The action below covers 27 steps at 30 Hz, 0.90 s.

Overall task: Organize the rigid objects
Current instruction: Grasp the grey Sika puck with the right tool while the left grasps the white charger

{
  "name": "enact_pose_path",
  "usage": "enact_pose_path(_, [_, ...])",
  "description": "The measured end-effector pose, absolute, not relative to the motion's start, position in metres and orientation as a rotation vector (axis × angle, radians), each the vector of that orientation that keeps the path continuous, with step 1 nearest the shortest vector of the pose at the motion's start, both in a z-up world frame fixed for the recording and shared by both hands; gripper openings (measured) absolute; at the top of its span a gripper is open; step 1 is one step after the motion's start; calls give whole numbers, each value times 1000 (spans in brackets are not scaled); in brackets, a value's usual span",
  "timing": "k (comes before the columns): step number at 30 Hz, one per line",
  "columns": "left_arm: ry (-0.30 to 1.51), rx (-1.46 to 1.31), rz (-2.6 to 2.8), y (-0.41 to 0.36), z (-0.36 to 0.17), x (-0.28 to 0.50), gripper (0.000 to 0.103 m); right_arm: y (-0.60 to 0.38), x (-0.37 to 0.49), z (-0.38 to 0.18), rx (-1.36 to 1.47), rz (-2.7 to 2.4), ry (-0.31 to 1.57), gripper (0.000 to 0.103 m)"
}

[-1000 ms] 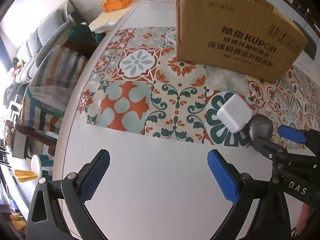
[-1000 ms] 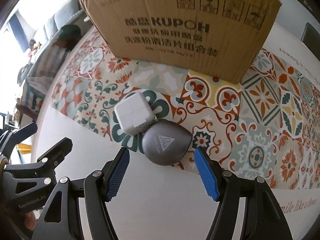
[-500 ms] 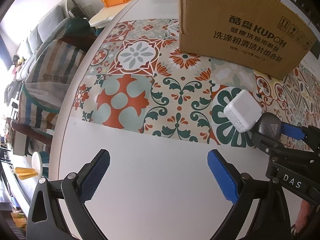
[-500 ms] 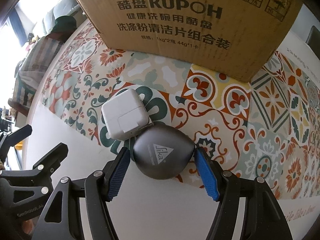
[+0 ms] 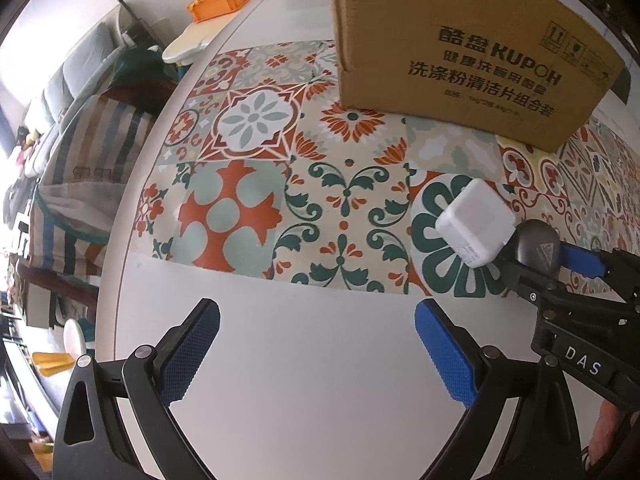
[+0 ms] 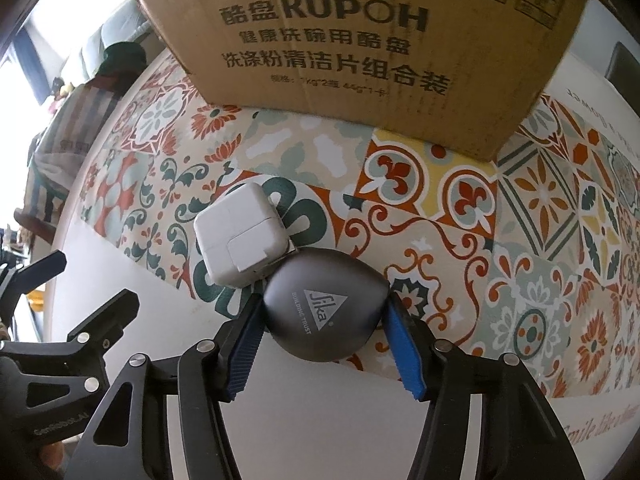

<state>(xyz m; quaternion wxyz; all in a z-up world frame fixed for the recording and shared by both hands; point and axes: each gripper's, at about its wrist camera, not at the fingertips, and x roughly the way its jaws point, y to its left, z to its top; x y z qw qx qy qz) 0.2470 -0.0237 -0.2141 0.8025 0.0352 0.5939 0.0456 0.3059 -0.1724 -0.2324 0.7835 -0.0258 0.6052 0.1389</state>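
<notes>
while our right gripper closes its blue pads against both sides of the dark grey rounded case, the case sits on the near edge of the patterned tile mat, in front of the cardboard box. we read a triangular logo and the words "building trust" on its top. from the right wrist view each pad touches the case's flank, so we count it as gripped, though it appears to rest on the mat and table rather than hang clear; we cannot tell for sure.

touching the case on its far left side, between it and the box, lies the white charger block, also on the mat. in the left wrist view the same charger and case show in front of the box, with the right gripper's dark frame reaching in to the case.

our left gripper hangs over the plain white table, well in front of the box and to the left of the case, its jaws spread wide with nothing between them.

beyond the table's left edge, far to the left of the box, we see a striped bag and an orange crate on a small side table.
</notes>
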Motion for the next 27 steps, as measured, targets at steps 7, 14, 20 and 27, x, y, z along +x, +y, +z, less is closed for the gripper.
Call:
enact_pose_path(7, [1254,107,7,-33,-210,251,100,-185,296,-223,-18,260,1291,59])
enact_pose_path(14, [1238,141,-134,-43,-208,258,99,-198,284,-207,43,202,1264,59])
enact_pose_path(20, [1212,181,-251,-56,-210,272,99,-215,276,-200,116,112,1250,59])
enact_pose_path(27, [1193,262,-373,-77,-217,285,98,-232,266,-201,191,21,1257,59])
